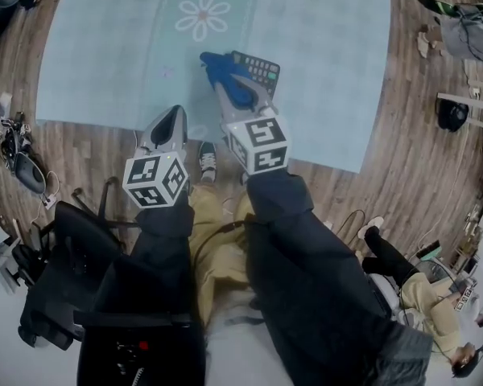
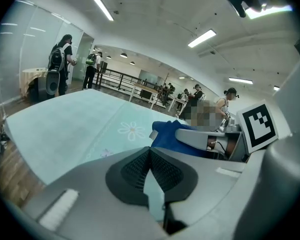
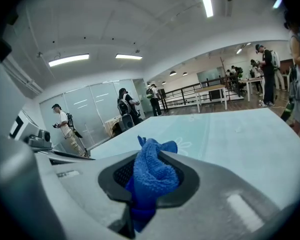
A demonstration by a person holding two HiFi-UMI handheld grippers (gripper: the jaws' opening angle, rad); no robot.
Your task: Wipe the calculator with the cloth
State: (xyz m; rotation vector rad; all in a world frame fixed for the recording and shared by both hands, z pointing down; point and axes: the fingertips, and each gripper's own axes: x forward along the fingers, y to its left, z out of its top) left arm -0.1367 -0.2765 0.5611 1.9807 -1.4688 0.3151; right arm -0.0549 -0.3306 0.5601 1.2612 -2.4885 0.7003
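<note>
Head view: the person's two grippers reach over a light-blue tabletop [image 1: 88, 63] printed with a white daisy [image 1: 203, 14], which serves as the landmark below.
Calculator: the dark calculator [image 1: 262, 71] lies flat on the tabletop on the person's side of the daisy, a little to its right. The keys on its right part are uncovered.
Cloth: the blue cloth [image 1: 221, 69] is bunched up on the near side of the daisy and overlaps the calculator's left part as seen from above.
Right gripper: the right gripper [image 1: 233, 95] comes in from the person's side of the daisy. In the right gripper view its jaws are clamped on the cloth, which bulges out between the pads.
Left gripper: the left gripper [image 1: 175, 117] hangs further from the daisy, down and to its left near the tabletop's front edge. In the left gripper view its jaws are together with nothing between them.
Contact: no view settles whether the cloth is pressed on the calculator or held just over it.
Done: the cloth is gripped and has been brought to the calculator.
Left: judging by the bare keys, strokes across the right part and probably the whole face are still to come. The calculator is not held down and may slide under the cloth.
</note>
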